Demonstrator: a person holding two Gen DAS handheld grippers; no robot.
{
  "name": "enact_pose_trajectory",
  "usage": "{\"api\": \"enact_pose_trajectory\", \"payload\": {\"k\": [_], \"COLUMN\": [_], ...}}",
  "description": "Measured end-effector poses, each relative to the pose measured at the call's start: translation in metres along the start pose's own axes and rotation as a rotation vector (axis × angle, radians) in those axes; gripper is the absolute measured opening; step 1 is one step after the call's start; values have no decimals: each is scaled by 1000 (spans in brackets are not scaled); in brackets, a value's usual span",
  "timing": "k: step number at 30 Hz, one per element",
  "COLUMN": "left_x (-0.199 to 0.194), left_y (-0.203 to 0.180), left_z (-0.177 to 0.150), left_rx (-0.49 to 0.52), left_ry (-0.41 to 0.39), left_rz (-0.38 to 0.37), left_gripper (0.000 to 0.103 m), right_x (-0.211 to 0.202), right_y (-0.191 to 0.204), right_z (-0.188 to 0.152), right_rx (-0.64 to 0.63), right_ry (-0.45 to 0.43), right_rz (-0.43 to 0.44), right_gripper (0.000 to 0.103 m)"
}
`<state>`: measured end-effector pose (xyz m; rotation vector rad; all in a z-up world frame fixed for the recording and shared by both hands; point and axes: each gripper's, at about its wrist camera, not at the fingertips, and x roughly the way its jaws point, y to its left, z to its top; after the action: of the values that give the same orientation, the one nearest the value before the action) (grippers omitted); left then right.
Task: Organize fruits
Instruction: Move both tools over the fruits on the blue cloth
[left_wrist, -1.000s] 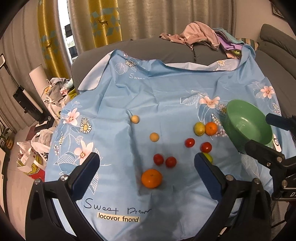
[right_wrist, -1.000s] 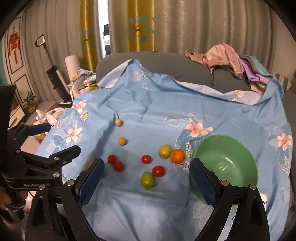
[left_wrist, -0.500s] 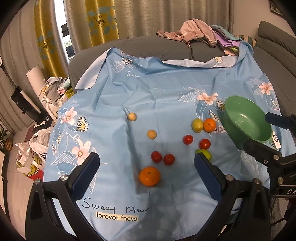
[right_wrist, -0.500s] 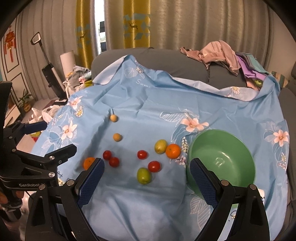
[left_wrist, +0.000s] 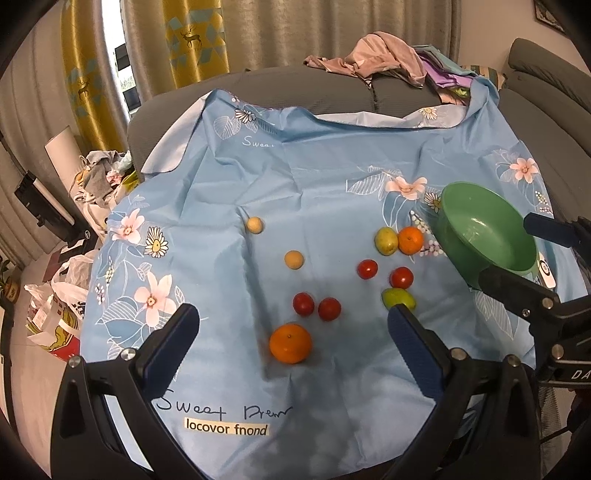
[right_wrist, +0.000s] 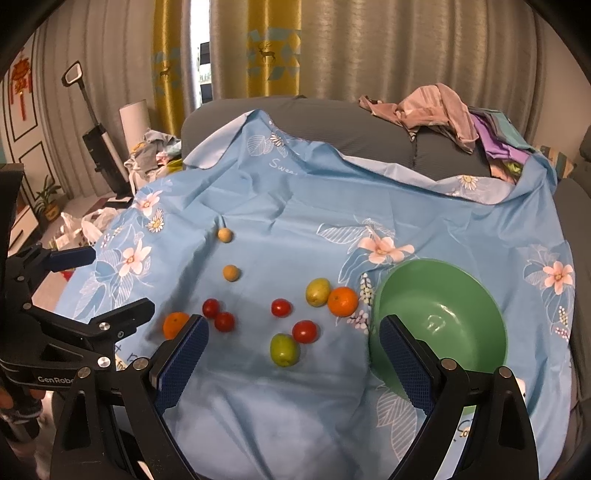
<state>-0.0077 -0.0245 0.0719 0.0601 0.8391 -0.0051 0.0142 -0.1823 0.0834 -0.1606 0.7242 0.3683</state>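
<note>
Fruits lie loose on a blue flowered cloth (left_wrist: 314, 177): a near orange (left_wrist: 290, 343), several red tomatoes (left_wrist: 303, 304), two tan balls (left_wrist: 294, 259), a green fruit (left_wrist: 398, 297), and a yellow-green fruit (left_wrist: 386, 240) beside a second orange (left_wrist: 410, 240). An empty green bowl (left_wrist: 487, 236) sits at the right; it also shows in the right wrist view (right_wrist: 439, 321). My left gripper (left_wrist: 291, 332) is open and empty above the near orange. My right gripper (right_wrist: 293, 354) is open and empty above the green fruit (right_wrist: 283, 350), left of the bowl.
A grey sofa (left_wrist: 332, 92) with a heap of clothes (left_wrist: 388, 62) stands behind the cloth. Bags and clutter (left_wrist: 62, 295) lie on the floor at the left. A vacuum (right_wrist: 99, 140) leans by the curtains. The cloth's near edge hangs off the front.
Both views have pulled back and up slightly, so the fruits and bowl sit a little lower and farther in. No fruit has moved. Both grippers stay open.
</note>
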Motion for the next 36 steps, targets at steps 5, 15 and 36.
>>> {"api": "enact_pose_trajectory", "payload": {"k": [5,15,36], "left_x": [0,4,69], "left_y": [0,2,23], "left_z": [0,-4,-57], "left_rx": [-1,-6,-24], "left_ry": [0,2,68], "left_rz": [-2,-31,-219], "left_gripper": [102,102,87], "right_x": [0,2,89], "right_y": [1,2,-23], "right_z": [0,-3,-54], "right_rx": [0,5,189], "right_ry": [0,8,156], "right_rz": [0,6,291], "right_gripper": [95,95,84]}}
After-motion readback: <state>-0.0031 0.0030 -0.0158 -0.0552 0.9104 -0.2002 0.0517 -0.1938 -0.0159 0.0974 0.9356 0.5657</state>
